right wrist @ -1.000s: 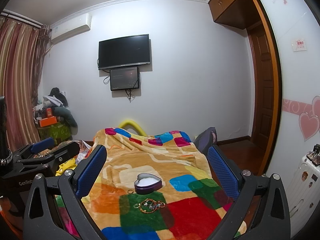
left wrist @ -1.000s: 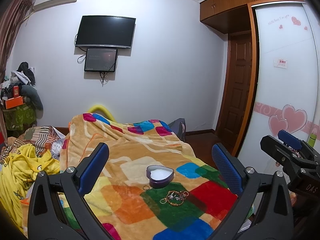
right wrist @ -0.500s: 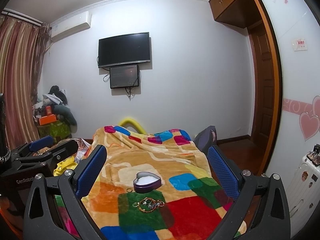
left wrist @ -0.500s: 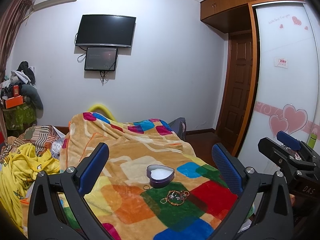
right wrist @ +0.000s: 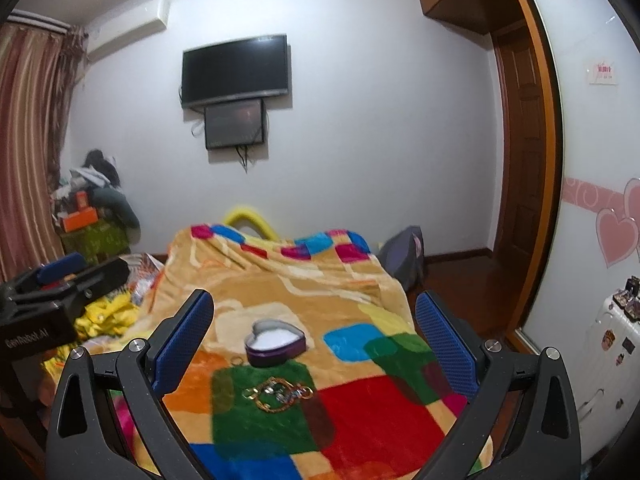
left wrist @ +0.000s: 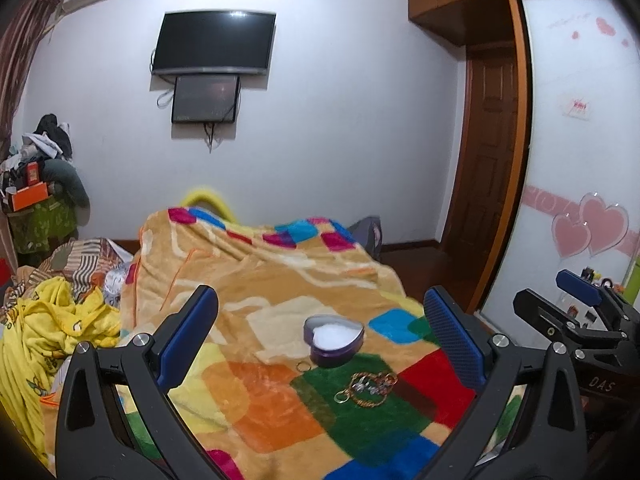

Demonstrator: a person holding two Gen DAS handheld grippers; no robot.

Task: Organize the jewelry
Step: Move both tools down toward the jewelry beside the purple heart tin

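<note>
Both tongs hovering wide, gripping nothing: left tongs [left wrist: 320,340], right tongs [right wrist: 314,340], prob. lining up approach. Heart box [left wrist: 334,340] sitting lidless mid-bed on blanket [left wrist: 260,400], ready for filling. Jewelry pile [left wrist: 368,388] lying just beside box, toward near edge; small ring [left wrist: 303,367] touching box base.

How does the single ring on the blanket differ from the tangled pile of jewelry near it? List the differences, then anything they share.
The single ring is one plain loop; the jewelry pile is several gold and silver pieces tangled together.
The ring lies right by the heart-shaped box; the pile lies apart from it, nearer the cameras.
The ring is far smaller than the pile.
Both rest on the blanket, outside the box.
</note>
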